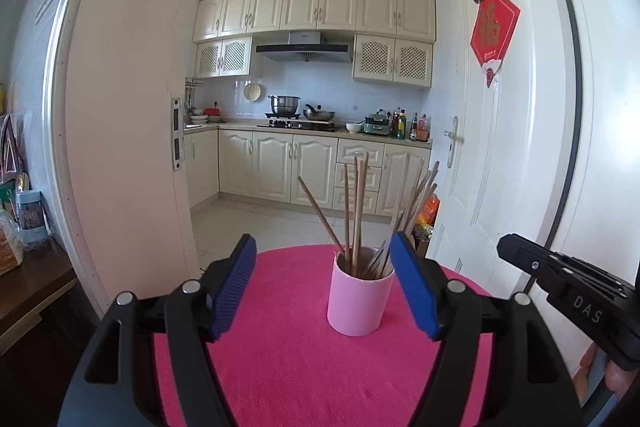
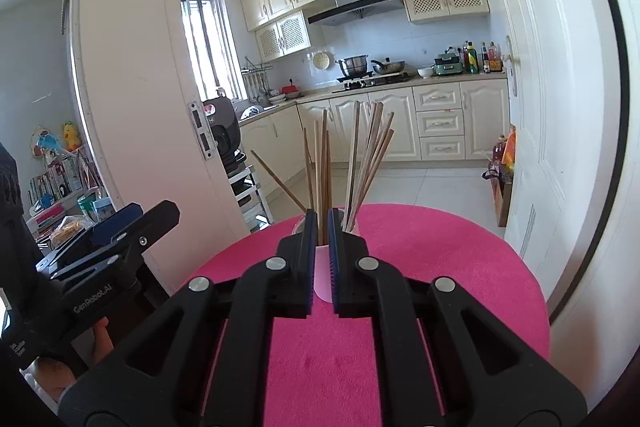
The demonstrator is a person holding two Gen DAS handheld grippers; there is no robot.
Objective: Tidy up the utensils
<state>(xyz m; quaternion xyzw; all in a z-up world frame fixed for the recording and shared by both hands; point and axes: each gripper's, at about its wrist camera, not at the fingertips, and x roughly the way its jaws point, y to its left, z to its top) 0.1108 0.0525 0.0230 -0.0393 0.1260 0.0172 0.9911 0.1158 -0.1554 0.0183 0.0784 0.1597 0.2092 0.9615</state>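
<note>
A pink cup stands upright on a pink table mat and holds several wooden chopsticks that fan out of its top. My left gripper is open and empty, its blue pads wide apart just short of the cup. In the right wrist view the cup shows through the narrow gap of my right gripper, which is nearly closed with nothing between the pads. The chopsticks rise behind it.
The right gripper's body shows at the right in the left wrist view; the left one at the left in the right wrist view. An open white door stands right, a doorframe left, a dark side table with clutter far left.
</note>
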